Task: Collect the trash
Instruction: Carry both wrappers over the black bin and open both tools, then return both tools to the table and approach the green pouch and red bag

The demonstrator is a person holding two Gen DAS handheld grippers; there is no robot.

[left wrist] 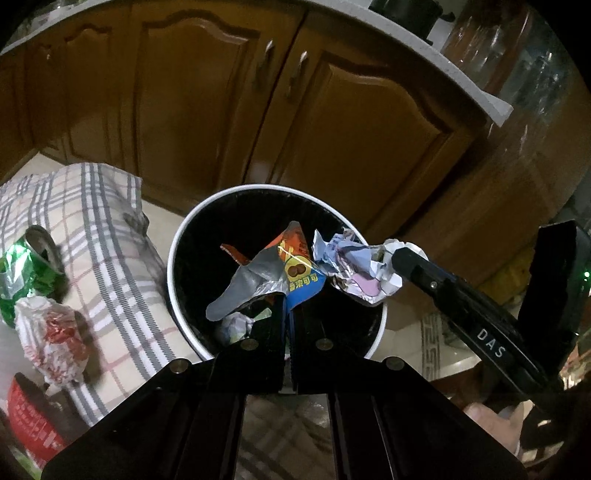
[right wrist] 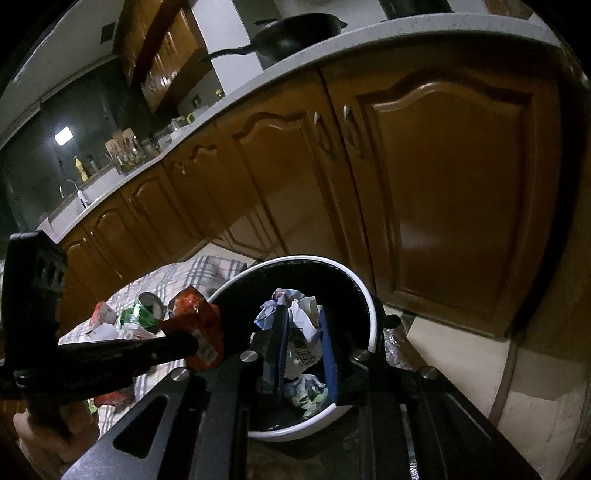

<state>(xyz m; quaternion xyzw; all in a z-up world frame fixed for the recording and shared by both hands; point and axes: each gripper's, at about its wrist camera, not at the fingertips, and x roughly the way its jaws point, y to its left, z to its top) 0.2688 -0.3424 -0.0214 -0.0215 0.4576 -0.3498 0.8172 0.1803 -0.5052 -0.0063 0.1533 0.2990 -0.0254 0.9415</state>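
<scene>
1. I see brown kitchen cabinets (left wrist: 207, 103) behind a checked cloth (left wrist: 99, 236) on the floor.
2. On the cloth lie a crushed green can (left wrist: 26, 269) and a crumpled bag (left wrist: 51, 339).
3. My left gripper (left wrist: 287, 306) is clamped on a foil snack wrapper (left wrist: 269, 277) above the trash bin (left wrist: 177, 240).
4. My right gripper (right wrist: 301, 332) pinches crumpled paper (right wrist: 304, 325) over the bin, seemingly not tightly.

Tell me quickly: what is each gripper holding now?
Left gripper: closed on a snack wrapper over the trash bin.
Right gripper: closed on crumpled paper.

Brown wooden cabinets (right wrist: 443, 184) under a pale countertop (right wrist: 369, 33) — tiled floor (right wrist: 461, 350).
</scene>
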